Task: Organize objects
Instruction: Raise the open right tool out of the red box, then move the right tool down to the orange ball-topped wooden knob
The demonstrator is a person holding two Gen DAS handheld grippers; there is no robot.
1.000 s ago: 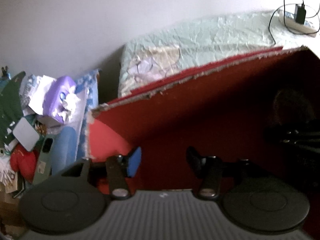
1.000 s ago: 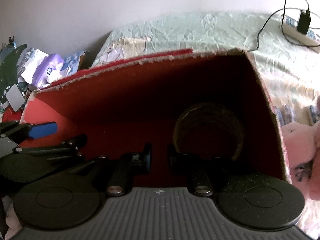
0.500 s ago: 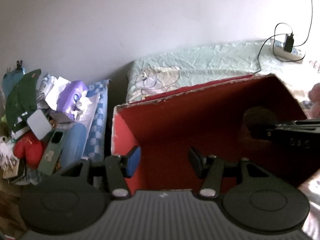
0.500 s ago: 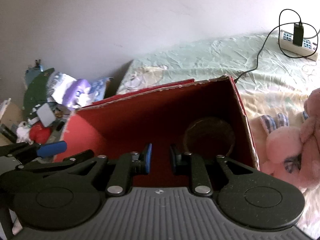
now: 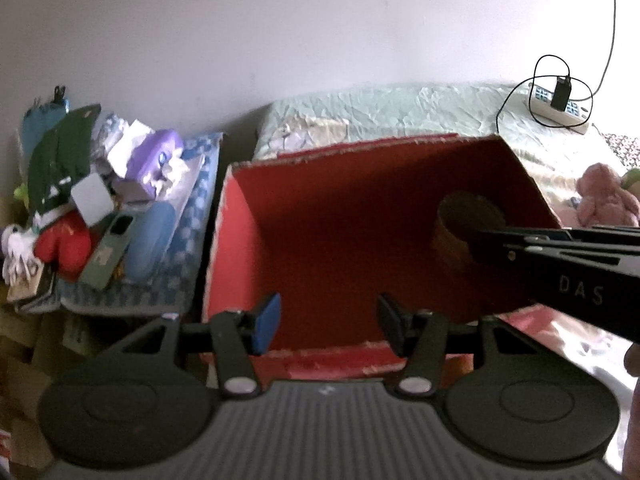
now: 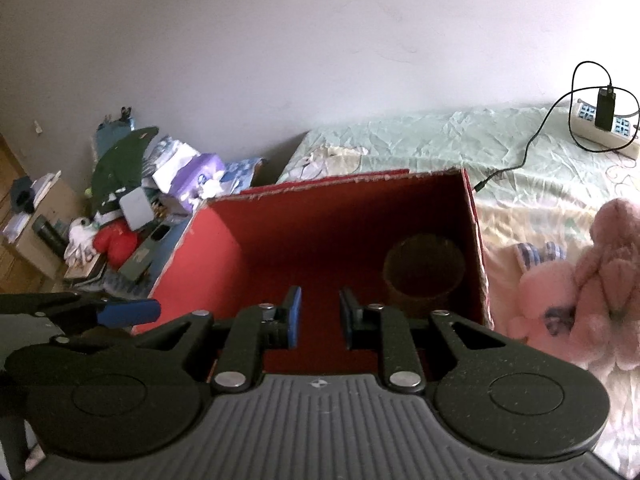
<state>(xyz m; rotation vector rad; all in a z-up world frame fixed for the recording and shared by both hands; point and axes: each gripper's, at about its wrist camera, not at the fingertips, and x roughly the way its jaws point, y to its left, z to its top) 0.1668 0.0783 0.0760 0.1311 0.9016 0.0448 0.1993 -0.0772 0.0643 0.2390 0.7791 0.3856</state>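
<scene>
An open red cardboard box stands on the bed. A brown round container sits inside at its right. My left gripper is open and empty above the box's near edge. My right gripper is open with a narrower gap, empty, above the box's near side; it also shows in the left wrist view from the right. Pink plush toys lie on the bed right of the box.
A cluttered pile with a purple tissue pack, a red plush, a phone and papers sits left of the box. A power strip with charger and cable lies at the bed's far right. A wall stands behind.
Both grippers have pulled up and back out of the box, so its whole rim now shows. The right gripper's jaws have opened wider. The container stays inside.
</scene>
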